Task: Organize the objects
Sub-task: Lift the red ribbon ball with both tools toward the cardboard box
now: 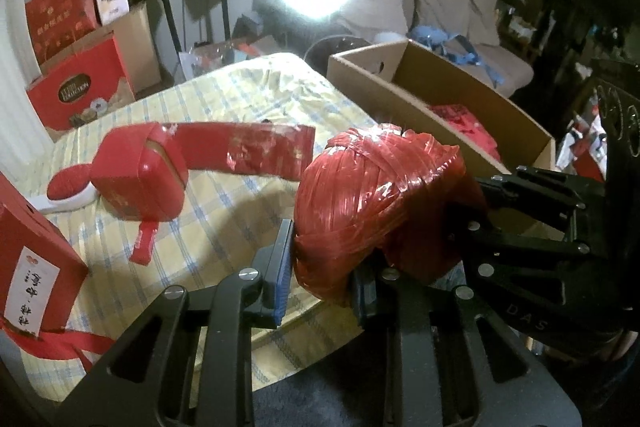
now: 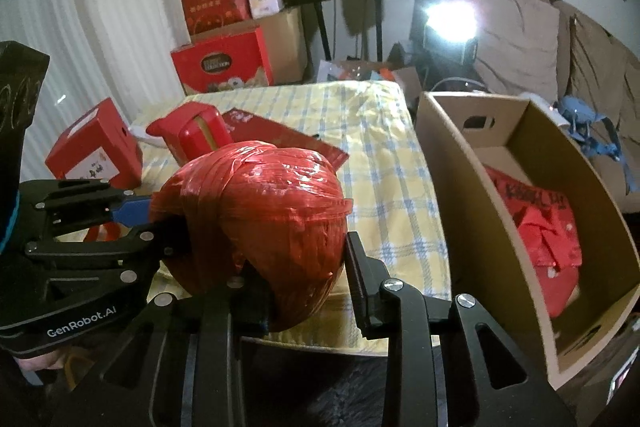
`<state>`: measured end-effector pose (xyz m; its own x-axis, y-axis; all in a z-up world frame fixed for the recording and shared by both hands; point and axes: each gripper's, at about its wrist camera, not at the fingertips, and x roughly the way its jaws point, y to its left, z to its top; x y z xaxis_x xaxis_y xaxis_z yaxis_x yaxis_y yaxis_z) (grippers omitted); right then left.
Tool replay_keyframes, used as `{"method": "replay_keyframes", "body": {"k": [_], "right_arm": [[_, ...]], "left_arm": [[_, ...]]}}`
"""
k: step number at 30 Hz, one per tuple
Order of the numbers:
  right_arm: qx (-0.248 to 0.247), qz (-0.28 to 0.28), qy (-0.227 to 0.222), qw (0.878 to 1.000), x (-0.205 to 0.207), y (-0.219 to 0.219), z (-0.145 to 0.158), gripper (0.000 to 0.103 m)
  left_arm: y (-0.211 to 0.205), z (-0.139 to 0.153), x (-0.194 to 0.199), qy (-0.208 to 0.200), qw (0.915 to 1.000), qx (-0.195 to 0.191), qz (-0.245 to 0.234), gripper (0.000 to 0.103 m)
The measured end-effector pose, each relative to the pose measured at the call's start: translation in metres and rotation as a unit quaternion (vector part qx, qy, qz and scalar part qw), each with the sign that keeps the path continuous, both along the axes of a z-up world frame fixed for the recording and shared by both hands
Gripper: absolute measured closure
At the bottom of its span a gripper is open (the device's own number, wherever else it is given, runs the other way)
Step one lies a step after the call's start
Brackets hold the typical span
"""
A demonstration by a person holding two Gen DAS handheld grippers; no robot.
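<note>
Both my grippers gripped the red twine ball [image 2: 256,223] above the table's near edge: left gripper [image 1: 320,267] clamped on it, right gripper [image 2: 304,279] too. Carrying step, I judged; next it needed swinging right over the cardboard box [image 2: 452,187], then releasing.

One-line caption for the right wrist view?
Both grippers hold a red twine ball above the checked tablecloth, beside an open cardboard box.
</note>
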<state>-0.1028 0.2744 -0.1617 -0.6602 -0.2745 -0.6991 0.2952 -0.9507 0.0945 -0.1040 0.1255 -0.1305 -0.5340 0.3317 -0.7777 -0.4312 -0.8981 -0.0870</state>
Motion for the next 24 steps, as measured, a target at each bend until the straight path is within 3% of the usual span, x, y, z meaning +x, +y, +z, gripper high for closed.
{"method": "replay_keyframes", "body": {"k": [17, 24], "right_arm": [[0.045, 0.044, 0.074, 0.995, 0.0, -0.015, 0.034, 0.075], [0.021, 0.047, 0.074, 0.996, 0.004, -0.006, 0.032, 0.075]], "left_arm": [[-0.013, 0.028, 0.009, 0.047, 0.9979, 0.018, 0.042, 0.081], [-0.006, 0.031, 0.015, 0.052, 0.9974, 0.009, 0.049, 0.081]]}}
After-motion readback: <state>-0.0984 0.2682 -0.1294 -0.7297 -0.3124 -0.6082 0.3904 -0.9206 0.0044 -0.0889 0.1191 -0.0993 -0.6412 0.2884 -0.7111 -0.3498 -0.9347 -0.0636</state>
